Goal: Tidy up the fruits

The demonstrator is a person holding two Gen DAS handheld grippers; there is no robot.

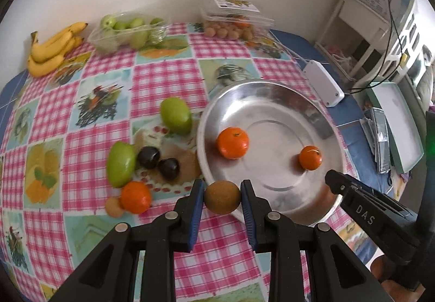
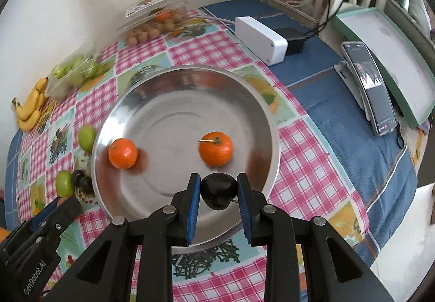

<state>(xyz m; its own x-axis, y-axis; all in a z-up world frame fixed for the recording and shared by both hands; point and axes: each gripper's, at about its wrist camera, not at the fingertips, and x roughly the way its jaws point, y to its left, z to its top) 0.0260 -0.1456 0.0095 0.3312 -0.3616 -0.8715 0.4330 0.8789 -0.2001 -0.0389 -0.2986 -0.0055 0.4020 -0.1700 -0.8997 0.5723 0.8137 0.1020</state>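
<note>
Steel tray (image 2: 267, 122): two oranges, bare middle, rim near bench (image 2: 299, 138) edge.
Left claw (image 1: 222, 197): clamped on brown fruit (image 1: 222, 197).
Right claw (image 2: 218, 191): clamped on dark plum (image 2: 218, 191).

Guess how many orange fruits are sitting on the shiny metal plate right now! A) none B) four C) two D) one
C: two orange fruits lie apart on the metal plate, one orange fruit toward its left side and the other orange fruit nearer the middle; a third orange fruit sits off the plate on the checked tablecloth.
</note>
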